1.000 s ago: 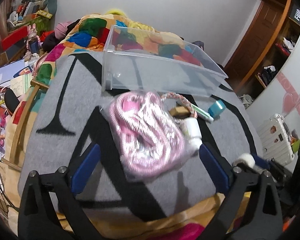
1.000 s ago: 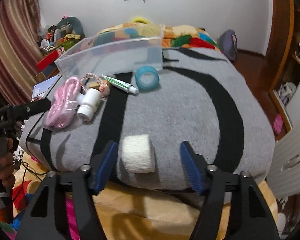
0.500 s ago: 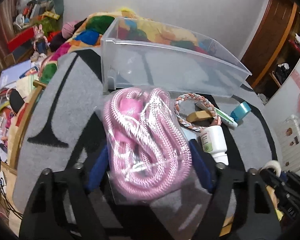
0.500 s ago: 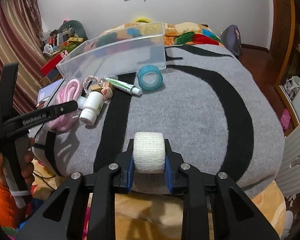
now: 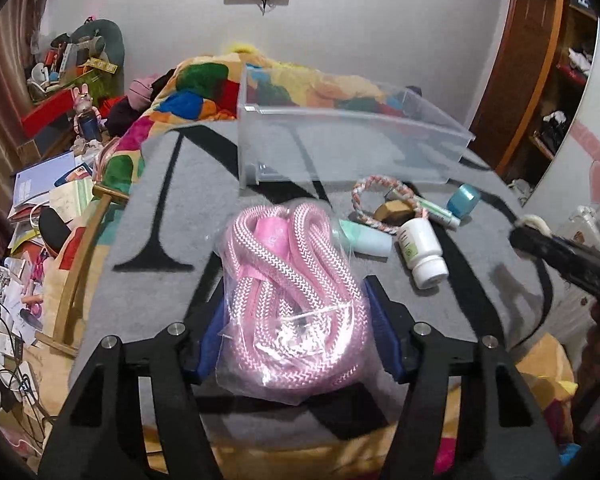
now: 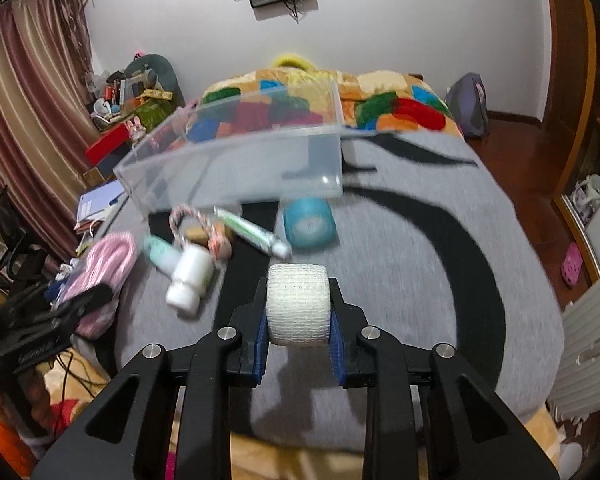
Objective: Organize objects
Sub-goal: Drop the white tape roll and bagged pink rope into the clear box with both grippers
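My left gripper [image 5: 296, 336] is shut on a clear bag of pink rope [image 5: 296, 292] and holds it above the grey blanket [image 5: 172, 208]. My right gripper [image 6: 298, 316] is shut on a white bandage roll [image 6: 298, 304], lifted off the blanket. The clear plastic bin [image 5: 348, 148] stands empty at the back; it also shows in the right wrist view [image 6: 236, 168]. In front of it lie a white bottle [image 5: 422, 252], a mint tube [image 5: 366, 238], a braided ring [image 5: 384, 200], a toothpaste tube [image 5: 436, 210] and a blue tape roll [image 5: 464, 200].
A colourful quilt [image 5: 204, 92] lies behind the bin. Cluttered papers and boxes [image 5: 40, 208] fill the floor at the left. A wooden wardrobe [image 5: 540, 72] stands at the right. The blanket's front edge drops off near both grippers.
My left gripper closed on the bag of pink rope and lifted it. My right gripper closed on the white bandage roll and raised it toward the bin.
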`<state>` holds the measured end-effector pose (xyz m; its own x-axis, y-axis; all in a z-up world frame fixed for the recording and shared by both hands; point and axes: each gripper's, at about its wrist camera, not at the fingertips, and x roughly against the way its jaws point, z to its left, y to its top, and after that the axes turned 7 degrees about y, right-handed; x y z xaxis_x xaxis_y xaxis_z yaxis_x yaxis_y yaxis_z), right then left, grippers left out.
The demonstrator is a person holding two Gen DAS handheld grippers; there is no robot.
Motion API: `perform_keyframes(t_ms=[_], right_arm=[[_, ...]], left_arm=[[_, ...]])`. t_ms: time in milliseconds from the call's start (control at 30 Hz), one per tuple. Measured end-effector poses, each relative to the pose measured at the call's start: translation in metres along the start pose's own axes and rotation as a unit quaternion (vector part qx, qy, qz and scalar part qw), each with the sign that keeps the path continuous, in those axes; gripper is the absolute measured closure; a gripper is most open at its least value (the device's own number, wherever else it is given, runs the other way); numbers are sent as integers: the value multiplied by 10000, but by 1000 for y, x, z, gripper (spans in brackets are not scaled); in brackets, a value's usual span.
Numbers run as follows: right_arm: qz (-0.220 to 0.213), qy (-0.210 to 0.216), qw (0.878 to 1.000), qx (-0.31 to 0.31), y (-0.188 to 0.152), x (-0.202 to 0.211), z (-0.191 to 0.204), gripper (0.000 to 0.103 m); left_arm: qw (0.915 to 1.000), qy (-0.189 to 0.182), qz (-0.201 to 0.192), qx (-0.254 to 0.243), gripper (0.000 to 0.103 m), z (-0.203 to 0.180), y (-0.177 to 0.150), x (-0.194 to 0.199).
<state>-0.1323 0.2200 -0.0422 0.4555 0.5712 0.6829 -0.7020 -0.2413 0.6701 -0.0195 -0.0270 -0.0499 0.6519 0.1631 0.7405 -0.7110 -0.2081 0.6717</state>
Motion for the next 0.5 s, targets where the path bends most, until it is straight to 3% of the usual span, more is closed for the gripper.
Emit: perform_keyframes(t_ms=[267,500], right_arm=[[-447,107,9986,252,45,2,13,81],[-750,145,9959,491,86,-3,30,81]], left_arm=[[9983,-106,-573,3,41,5,29,35],[9950,-179,-979,-9,41,4,71,36]])
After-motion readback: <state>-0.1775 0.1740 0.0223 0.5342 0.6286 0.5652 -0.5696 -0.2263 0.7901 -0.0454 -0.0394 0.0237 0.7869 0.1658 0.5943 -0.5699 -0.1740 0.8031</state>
